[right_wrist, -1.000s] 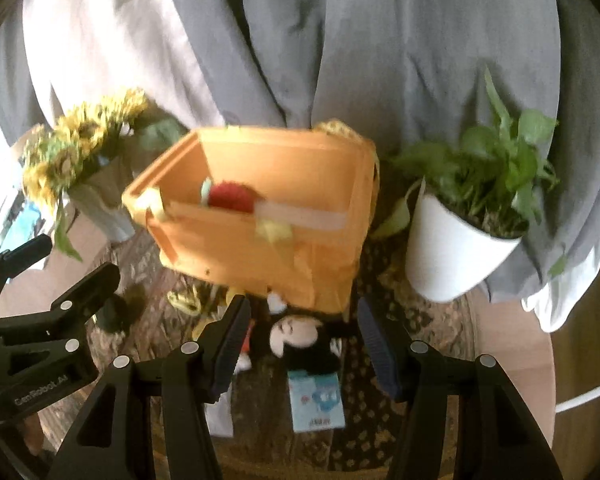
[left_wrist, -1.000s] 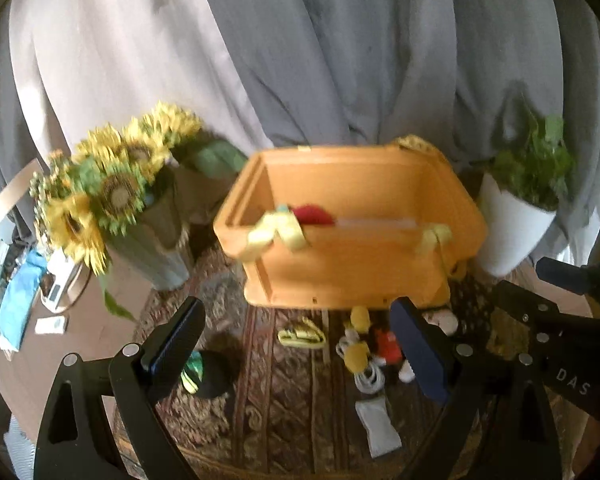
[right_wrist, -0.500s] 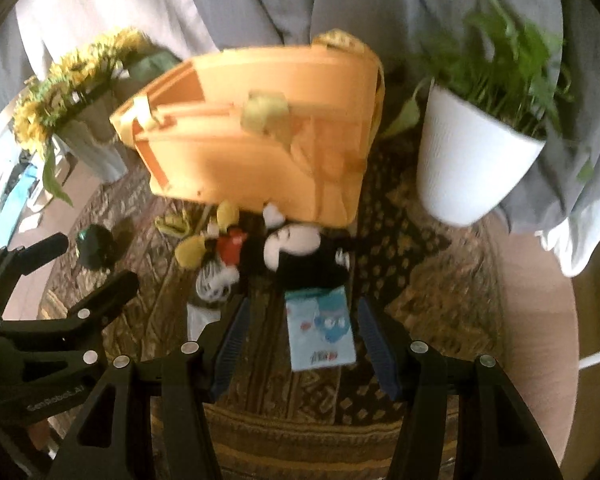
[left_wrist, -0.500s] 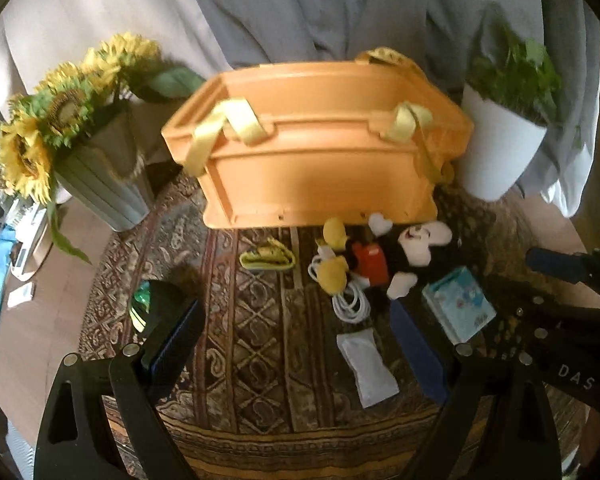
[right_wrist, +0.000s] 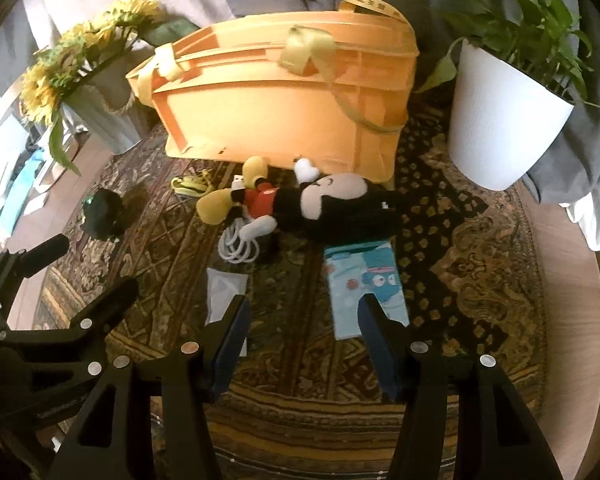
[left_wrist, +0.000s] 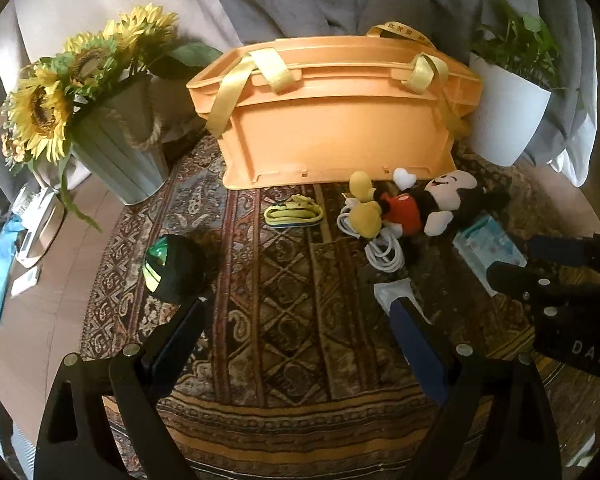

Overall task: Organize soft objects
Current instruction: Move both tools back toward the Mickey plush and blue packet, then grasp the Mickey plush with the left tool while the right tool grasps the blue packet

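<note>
An orange basket with yellow straps stands at the back of the patterned rug; it also shows in the right wrist view. A Mickey plush lies in front of it, over a white cable. A blue tissue pack, a white pouch, a yellow strap bundle and a dark cap lie around. My left gripper and right gripper are open and empty above the rug.
A sunflower pot stands back left and a white plant pot back right. Grey curtain hangs behind. Small items lie on the brown table left of the rug.
Both grippers have dropped and tilted down toward the rug. The basket's inside has gone out of view and the floor items now fill the frames.
</note>
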